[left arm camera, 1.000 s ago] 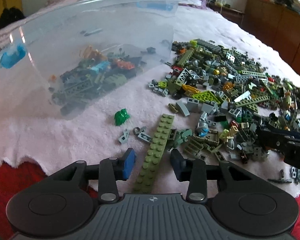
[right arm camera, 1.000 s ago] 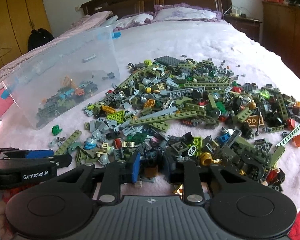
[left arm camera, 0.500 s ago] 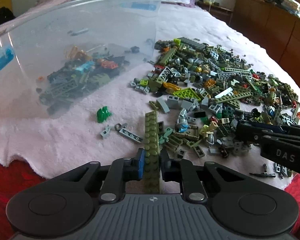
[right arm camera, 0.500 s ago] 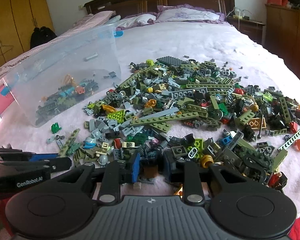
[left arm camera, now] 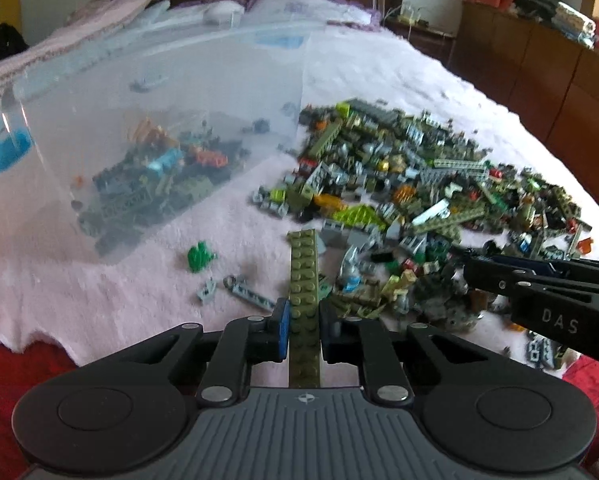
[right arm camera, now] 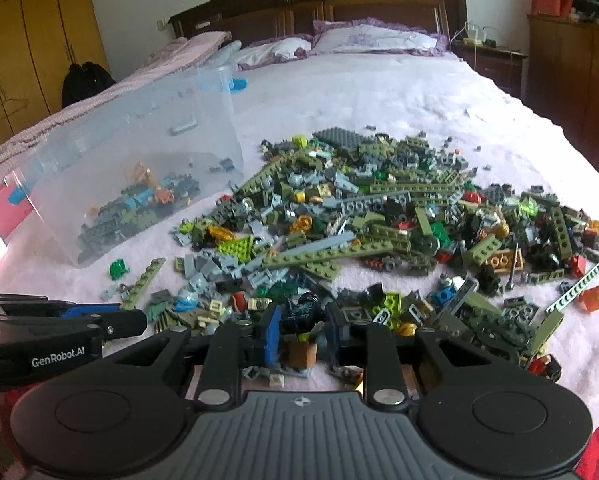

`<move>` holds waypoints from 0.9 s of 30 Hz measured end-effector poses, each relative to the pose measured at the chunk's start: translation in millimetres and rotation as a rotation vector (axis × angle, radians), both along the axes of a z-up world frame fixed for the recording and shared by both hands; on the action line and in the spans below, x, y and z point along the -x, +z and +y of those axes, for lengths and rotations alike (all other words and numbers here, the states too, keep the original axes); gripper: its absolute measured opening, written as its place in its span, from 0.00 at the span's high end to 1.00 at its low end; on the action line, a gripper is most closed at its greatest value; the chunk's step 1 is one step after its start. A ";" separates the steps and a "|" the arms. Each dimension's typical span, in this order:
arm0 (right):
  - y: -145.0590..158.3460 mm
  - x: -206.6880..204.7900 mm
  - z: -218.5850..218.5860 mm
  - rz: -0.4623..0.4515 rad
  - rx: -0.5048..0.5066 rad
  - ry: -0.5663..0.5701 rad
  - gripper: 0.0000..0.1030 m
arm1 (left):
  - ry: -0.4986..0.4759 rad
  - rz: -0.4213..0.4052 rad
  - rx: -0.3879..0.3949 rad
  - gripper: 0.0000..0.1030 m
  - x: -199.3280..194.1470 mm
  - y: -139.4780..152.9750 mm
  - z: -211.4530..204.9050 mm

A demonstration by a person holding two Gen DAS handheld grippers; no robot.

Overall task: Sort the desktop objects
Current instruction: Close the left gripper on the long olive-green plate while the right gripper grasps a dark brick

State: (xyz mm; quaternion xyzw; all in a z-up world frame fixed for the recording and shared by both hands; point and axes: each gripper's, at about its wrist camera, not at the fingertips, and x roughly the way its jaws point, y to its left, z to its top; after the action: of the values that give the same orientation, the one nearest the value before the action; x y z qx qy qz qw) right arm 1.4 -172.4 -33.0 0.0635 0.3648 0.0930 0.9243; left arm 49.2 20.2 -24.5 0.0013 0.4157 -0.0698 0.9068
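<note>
Clamping a long olive plate (left arm camera: 304,280), the left gripper (left arm camera: 302,326) holds it lengthwise just in front of the clear bin (left arm camera: 159,120). Right gripper (right arm camera: 301,330) pinches a dark piece (right arm camera: 302,312) at the brick pile (right arm camera: 379,220) edge.

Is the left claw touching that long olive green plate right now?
Touching. The left wrist view shows the left claw closed on the long olive plate, both pads against its edges.

The near end of the long olive plate (left arm camera: 304,300) is hidden behind the left gripper (left arm camera: 303,322) body. Bricks inside the clear bin (left arm camera: 159,120) appear blurred. The right gripper (right arm camera: 301,330) possibly contacts a dark piece (right arm camera: 301,312); undeterminable.
</note>
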 end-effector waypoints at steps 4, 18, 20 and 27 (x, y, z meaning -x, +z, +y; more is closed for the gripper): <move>8.4 3.8 -1.4 -0.022 -0.011 0.000 0.75 | -0.003 -0.010 -0.004 0.84 2.6 6.4 -2.1; 31.0 12.9 2.8 -0.077 -0.022 0.028 0.75 | 0.005 -0.051 0.002 0.84 10.4 28.2 -1.1; 34.3 13.6 4.0 -0.085 -0.022 0.033 0.75 | 0.005 -0.059 0.004 0.84 11.2 31.6 -1.0; 40.8 15.8 6.0 -0.099 -0.024 0.041 0.75 | 0.002 -0.054 -0.024 0.83 11.8 28.8 -2.3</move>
State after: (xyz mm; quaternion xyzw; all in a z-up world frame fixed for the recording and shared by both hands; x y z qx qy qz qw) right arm -14.4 -166.4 7.8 0.0625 0.3185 0.1194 0.9383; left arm 37.4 17.9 4.2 0.0137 0.3919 -0.0639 0.9177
